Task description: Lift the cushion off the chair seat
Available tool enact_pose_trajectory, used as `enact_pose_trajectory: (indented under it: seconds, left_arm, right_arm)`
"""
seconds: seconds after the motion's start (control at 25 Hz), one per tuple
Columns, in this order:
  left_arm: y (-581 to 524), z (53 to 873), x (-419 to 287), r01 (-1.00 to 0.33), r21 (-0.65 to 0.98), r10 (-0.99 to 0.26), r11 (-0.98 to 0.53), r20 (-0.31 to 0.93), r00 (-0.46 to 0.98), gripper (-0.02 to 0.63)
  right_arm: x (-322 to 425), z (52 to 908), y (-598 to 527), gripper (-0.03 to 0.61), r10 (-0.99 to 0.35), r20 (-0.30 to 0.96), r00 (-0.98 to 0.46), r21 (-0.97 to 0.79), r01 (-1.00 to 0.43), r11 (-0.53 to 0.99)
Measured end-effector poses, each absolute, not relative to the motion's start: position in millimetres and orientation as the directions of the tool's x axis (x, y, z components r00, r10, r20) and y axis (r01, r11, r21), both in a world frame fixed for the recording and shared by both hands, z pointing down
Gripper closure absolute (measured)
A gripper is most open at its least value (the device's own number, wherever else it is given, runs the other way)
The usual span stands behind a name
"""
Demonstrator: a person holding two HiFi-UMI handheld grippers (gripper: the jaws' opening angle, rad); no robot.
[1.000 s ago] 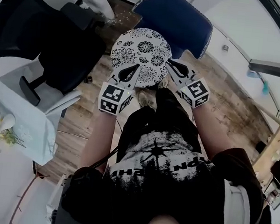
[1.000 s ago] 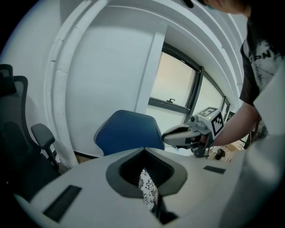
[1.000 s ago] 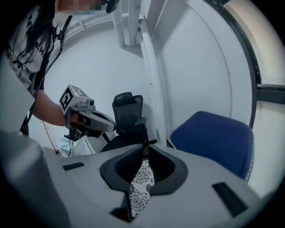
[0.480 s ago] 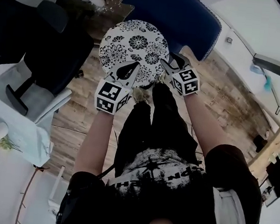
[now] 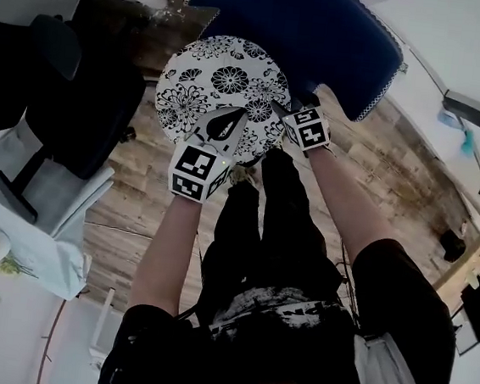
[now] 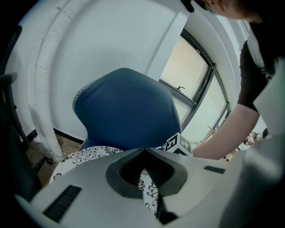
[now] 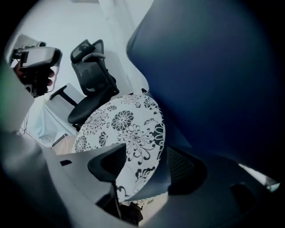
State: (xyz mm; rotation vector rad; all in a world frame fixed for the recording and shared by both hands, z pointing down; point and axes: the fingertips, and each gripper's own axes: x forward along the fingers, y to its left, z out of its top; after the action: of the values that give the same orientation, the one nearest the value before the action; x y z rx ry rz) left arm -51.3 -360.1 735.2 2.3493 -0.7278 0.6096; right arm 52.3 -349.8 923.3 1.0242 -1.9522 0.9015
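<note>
The round flowered cushion [image 5: 226, 83] lies straight ahead of both tongs, over the front of the blue chair [image 5: 325, 34], with its near rim reaching back to the jaws. From here I can't tell whether it rests flat or is propped on a tilt.

The left tongs [image 5: 235, 120] have their jaws drawn together. A strip of flowered cover shows in the slit between them, so they look to be pinching the near rim. The right tongs [image 5: 278, 110] are opening, jaws spread wide. The cushion's right-hand edge stands in the gap, but neither pad presses on it.

I'd judge it a light thing, a thin padded disc that is soft and floppy rather than stiff. Nothing about it could break. The cloth cover should give ribbed pads plenty to bite on, so slipping looks unlikely. The trouble would be sag: held at one point, it would likely fold and dangle. The best hold seems to be the rim, one pair of tongs on each side of the near edge. The jaws should be pushed well past the piping so that they close on padding as well as cover.
</note>
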Motion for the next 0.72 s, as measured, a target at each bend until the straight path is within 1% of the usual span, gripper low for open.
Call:
enact_pose_trajectory:
  seconds: [0.12, 0.24, 0.4, 0.44, 0.56, 0.64, 0.72]
  left_arm:
    - [-360, 748, -42, -0.612, 0.409, -0.331, -0.676, 0.574, 0.749, 0.601]
    - [-362, 757, -39, -0.617, 0.418, -0.33, -0.667, 0.576, 0.748, 0.601]
    - [-357, 767, -41, -0.627, 0.435, -0.332, -0.646, 0.58, 0.744, 0.601]
    - [-355, 769, -42, -0.631, 0.436, -0.332, -0.642, 0.584, 0.741, 0.601]
    - [-348, 776, -43, -0.634, 0.44, -0.322, -0.636, 0.596, 0.736, 0.601]
    - [-341, 780, -43, -0.632, 0.439, -0.309, -0.639, 0.605, 0.734, 0.601]
    - [-336, 781, -44, -0.633, 0.438, -0.305, -0.638, 0.611, 0.73, 0.601]
  right_arm:
    - [58, 947, -354, 0.307, -0.313, 0.861, -0.401, -0.255, -0.873, 0.416]
    - [57, 969, -354, 0.308, -0.249, 0.87, -0.425, -0.291, -0.852, 0.436]
    - [53, 973, -357, 0.318, -0.213, 0.863, -0.457, -0.322, -0.825, 0.465]
    - [50, 972, -357, 0.373, -0.215, 0.862, -0.459, -0.317, -0.818, 0.479]
    - [46, 968, -357, 0.494, -0.23, 0.858, -0.459, -0.299, -0.81, 0.504]
    - [46, 967, -357, 0.525, -0.243, 0.856, -0.455, -0.291, -0.815, 0.501]
    - [44, 966, -357, 0.537, -0.258, 0.853, -0.454, -0.287, -0.821, 0.495]
